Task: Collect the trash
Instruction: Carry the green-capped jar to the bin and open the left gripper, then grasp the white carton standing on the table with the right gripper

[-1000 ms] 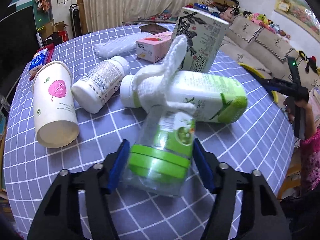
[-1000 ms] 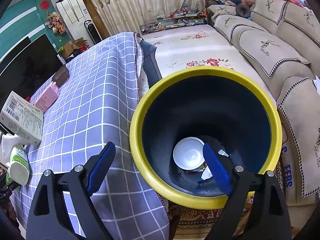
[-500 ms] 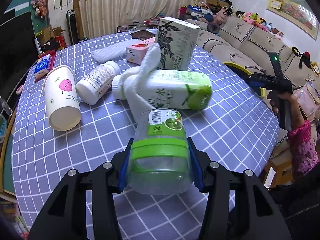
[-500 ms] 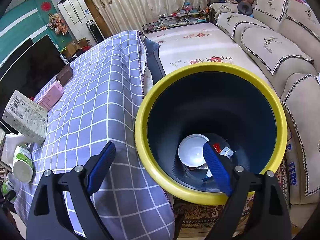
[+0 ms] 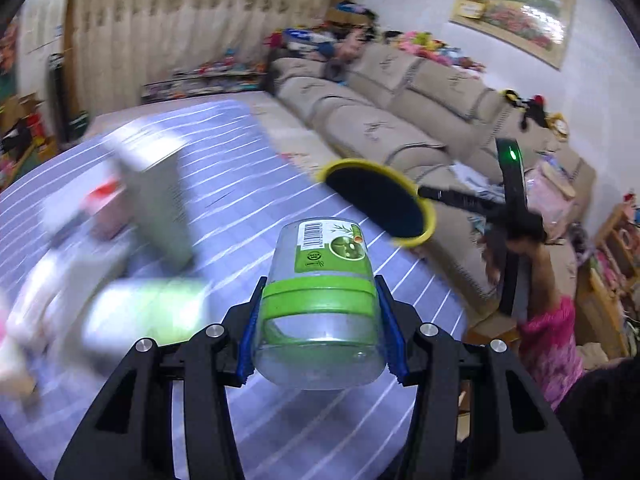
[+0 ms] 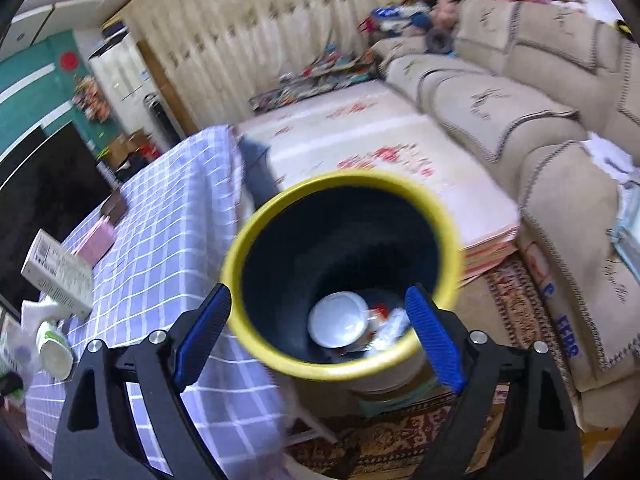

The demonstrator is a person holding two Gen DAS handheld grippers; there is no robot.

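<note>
The left gripper [image 5: 320,328] has its blue-padded fingers [image 5: 248,340] pressed against both sides of a clear plastic bottle with a green band and green label [image 5: 320,300], holding it above the purple checked tablecloth [image 5: 248,184]. Beyond it, off the table's edge, sits a dark round bin with a yellow rim [image 5: 376,200].

The right gripper [image 6: 320,336] has its fingers spread wide and empty, hanging over that bin [image 6: 340,276], which holds a white bowl [image 6: 340,324] and scraps.

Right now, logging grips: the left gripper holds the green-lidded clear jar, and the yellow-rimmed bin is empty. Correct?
Not quite. The left gripper does hold the jar, but the right wrist view shows the bin already contains a white bowl and scraps.
</note>
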